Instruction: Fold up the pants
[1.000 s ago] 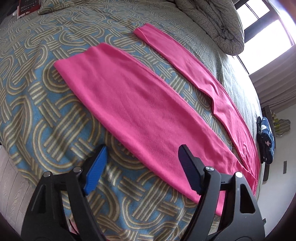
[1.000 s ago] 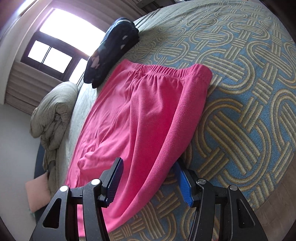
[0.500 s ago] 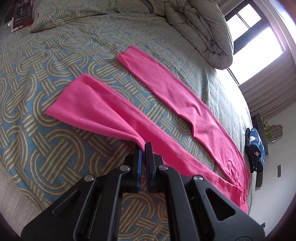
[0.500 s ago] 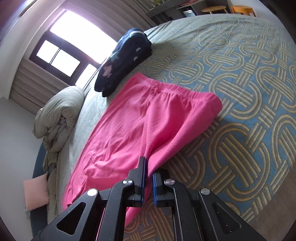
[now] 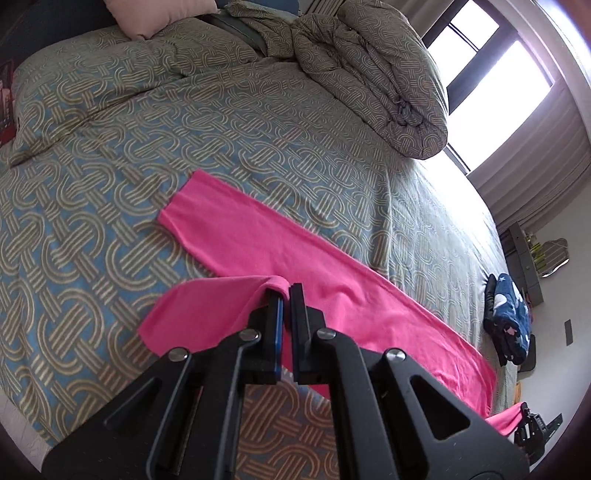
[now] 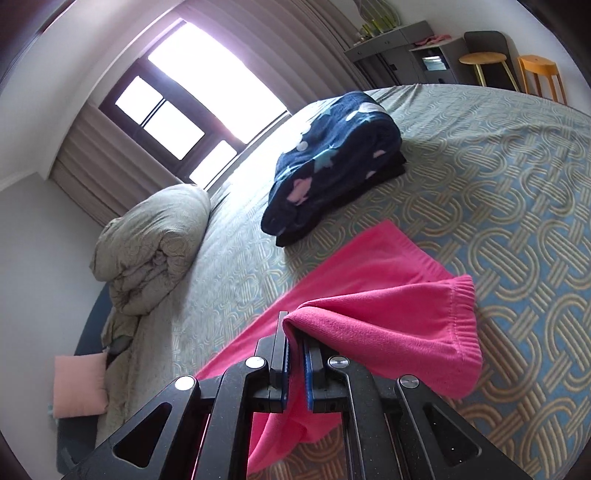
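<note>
Pink pants (image 5: 332,280) lie on a patterned bed. In the left wrist view my left gripper (image 5: 286,291) is shut on the near leg's edge and holds it raised over the far leg, which lies flat. In the right wrist view my right gripper (image 6: 294,332) is shut on the near edge of the pants (image 6: 388,295) close to the elastic waistband (image 6: 463,325), lifted off the bedspread. The right gripper also shows small at the lower right of the left wrist view (image 5: 532,432).
A folded dark blue garment (image 6: 332,158) lies on the bed beyond the waistband, also in the left wrist view (image 5: 511,325). A rolled duvet (image 5: 388,74) and a pink pillow (image 5: 159,14) sit at the bed's head. The bed edge (image 5: 22,428) is close below me.
Both grippers closed on the near edge of the pants and have lifted it, carrying the near leg up and across toward the far leg.
</note>
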### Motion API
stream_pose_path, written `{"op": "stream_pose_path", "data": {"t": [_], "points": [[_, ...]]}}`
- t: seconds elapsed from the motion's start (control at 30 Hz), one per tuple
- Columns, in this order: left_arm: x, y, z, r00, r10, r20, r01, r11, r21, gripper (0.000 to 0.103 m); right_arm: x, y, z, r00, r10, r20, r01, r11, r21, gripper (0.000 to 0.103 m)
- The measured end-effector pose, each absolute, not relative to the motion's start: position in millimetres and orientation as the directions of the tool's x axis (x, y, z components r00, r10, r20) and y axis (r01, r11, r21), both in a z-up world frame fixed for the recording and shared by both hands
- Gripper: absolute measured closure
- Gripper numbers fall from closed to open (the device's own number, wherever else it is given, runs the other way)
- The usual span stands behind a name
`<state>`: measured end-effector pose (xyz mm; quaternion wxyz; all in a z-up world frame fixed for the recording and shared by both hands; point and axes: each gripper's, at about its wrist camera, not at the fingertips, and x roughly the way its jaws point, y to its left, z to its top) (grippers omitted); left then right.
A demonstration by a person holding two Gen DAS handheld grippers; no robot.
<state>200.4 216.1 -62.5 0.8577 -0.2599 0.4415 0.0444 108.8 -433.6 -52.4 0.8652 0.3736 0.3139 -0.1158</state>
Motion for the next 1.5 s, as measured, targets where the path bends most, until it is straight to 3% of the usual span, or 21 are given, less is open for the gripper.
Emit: {"op": "stream_pose_path", "data": {"t": [0.4,0.53,0.73,0.87,0.97,1.03,1.2,1.23,1.3,1.37,1.5], "points": [[333,193,-109,0.436,-0.021,-0.900,-0.328,0.928,-0.180,0.099,272,-432,-111,0.557,0.008,-0.831,0.493,0.802,0.338,0.096],[358,190,-125,0.373,0.007,-0.928,-0.324,0.938,-0.123,0.098,311,-427,-133,0.427,-0.086,-0.900,0.472,0.870,0.140,0.089],[377,192,-128,0.340,0.040,-0.940,-0.311,0.948,-0.072,0.093,337,-413,-139,0.289,-0.232,-0.929,0.256,0.954,-0.158,0.082],[379,187,-119,0.350,0.125,-0.929,-0.311,0.950,0.010,0.093,340,-417,-131,0.261,-0.321,-0.911,0.116,0.947,-0.300,0.064],[374,185,-107,0.368,0.260,-0.893,-0.334,0.933,0.134,0.093,338,-425,-116,0.298,-0.513,-0.805,0.102,0.856,-0.507,0.038],[365,182,-97,0.391,0.286,-0.875,-0.339,0.929,0.152,0.093,332,-437,-104,0.311,-0.549,-0.776,0.136,0.834,-0.535,0.037],[330,142,-73,0.469,0.157,-0.869,-0.184,0.980,0.078,0.090,299,-460,-91,0.308,-0.465,-0.830,0.210,0.884,-0.418,0.033],[320,125,-69,0.482,0.094,-0.871,-0.113,0.993,0.045,0.087,294,-461,-91,0.304,-0.457,-0.836,0.210,0.888,-0.409,0.032],[297,83,-63,0.482,-0.077,-0.873,0.057,0.997,-0.056,0.070,269,-463,-102,0.288,-0.422,-0.860,0.206,0.904,-0.374,0.032],[270,37,-63,0.426,-0.263,-0.866,0.235,0.956,-0.175,0.060,252,-465,-114,0.272,-0.376,-0.886,0.218,0.920,-0.324,0.032],[221,-62,-80,0.194,-0.515,-0.835,0.472,0.795,-0.380,0.059,219,-475,-131,0.271,-0.270,-0.924,0.275,0.941,-0.194,0.032]]}}
